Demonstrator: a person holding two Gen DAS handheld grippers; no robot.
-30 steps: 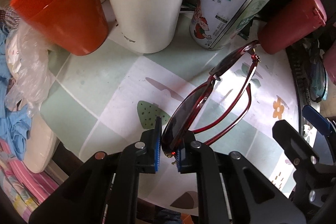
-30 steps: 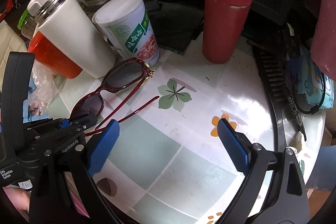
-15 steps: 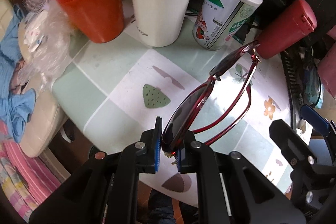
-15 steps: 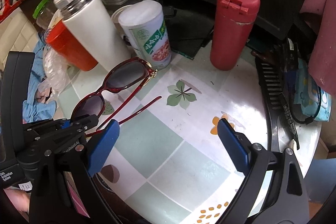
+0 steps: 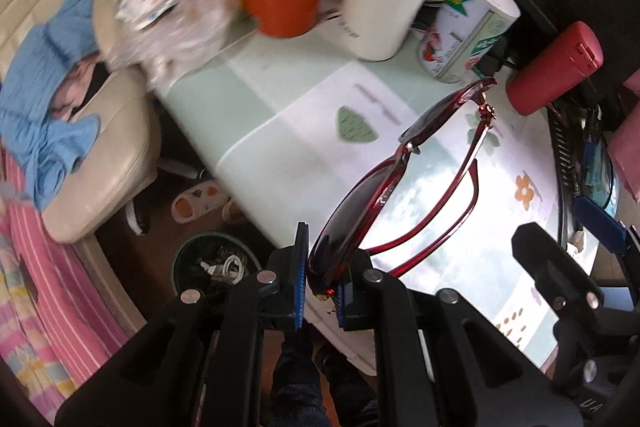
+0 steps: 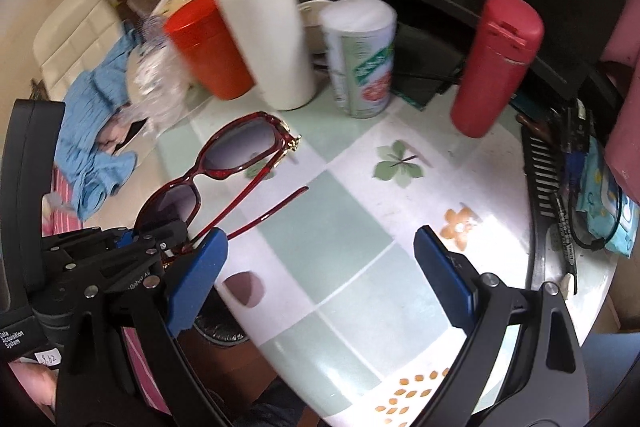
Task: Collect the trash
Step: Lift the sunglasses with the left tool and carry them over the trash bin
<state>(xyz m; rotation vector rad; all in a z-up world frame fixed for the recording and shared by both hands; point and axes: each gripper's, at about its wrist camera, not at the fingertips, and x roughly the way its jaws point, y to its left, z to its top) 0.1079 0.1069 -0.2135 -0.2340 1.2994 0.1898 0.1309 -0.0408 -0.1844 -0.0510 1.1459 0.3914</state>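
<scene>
Red-framed sunglasses [image 5: 384, 187] sit clamped by one lens in the left gripper [image 5: 322, 291], held clear above the table [image 5: 248, 115] edge near the floor bin [image 5: 212, 263] — likely for discarding — while the right gripper [image 6: 320, 283] hangs spread wide, empty

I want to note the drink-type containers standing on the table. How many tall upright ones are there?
4: orange tumbler far left, white flask beside it, printed canister in the middle, red bottle right. Others may hide behind them.
</scene>
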